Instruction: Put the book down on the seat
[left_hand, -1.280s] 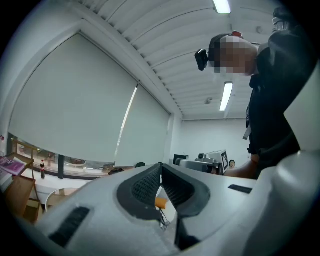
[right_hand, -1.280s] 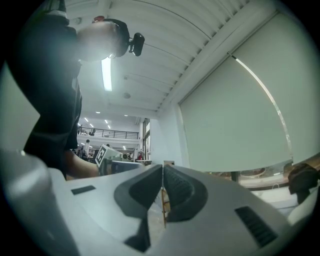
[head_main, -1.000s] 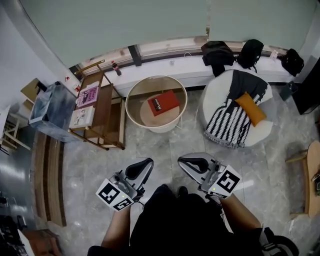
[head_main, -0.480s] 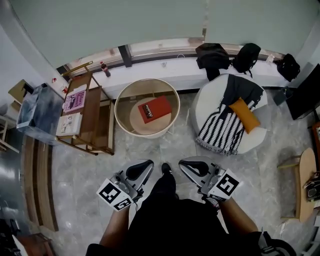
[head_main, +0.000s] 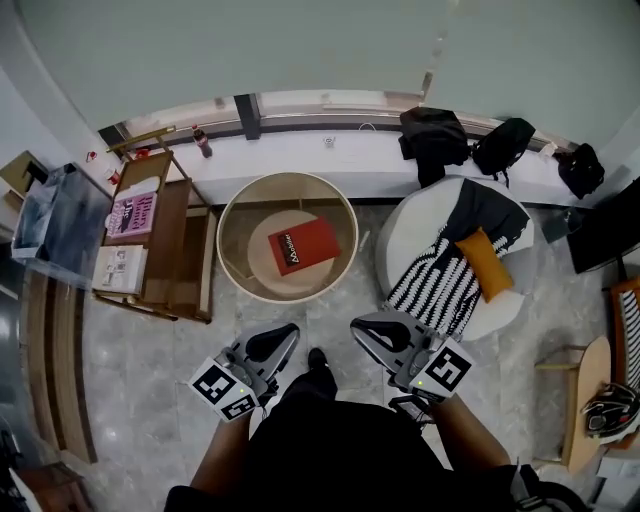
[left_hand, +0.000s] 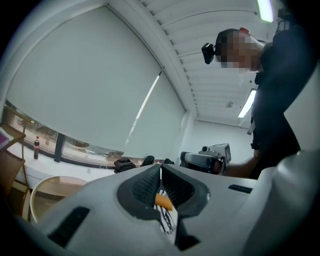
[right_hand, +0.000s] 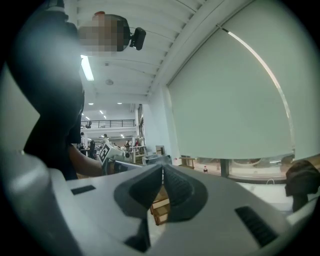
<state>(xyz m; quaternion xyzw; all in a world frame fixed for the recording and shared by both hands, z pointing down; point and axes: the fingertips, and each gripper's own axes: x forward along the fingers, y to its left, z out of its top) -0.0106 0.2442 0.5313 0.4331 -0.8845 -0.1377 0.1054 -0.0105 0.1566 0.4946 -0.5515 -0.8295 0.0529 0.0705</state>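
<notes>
The book (head_main: 304, 246) lies flat inside the round high-rimmed bench (head_main: 228, 262), well ahead of both sets of fingers and slightly to their left, not yet touched. The left gripper (head_main: 272, 343) and the right gripper (head_main: 382, 332) are held close to the person's body, and in each gripper view the fingers (left_hand: 145, 186) are pressed together with nothing between them. The seat (head_main: 402, 222) stands ahead and to the right of the right fingers, draped with a striped blanket (head_main: 440, 285) and carrying an orange cushion (head_main: 487, 262).

The likely trouble is the pickup. The fingers have to open first, and a flat book behind a tall rim gives little edge to catch, so they may bump the rim or push the book around. Later, a book set on the cushion or on a blanket fold could slide off.
</notes>
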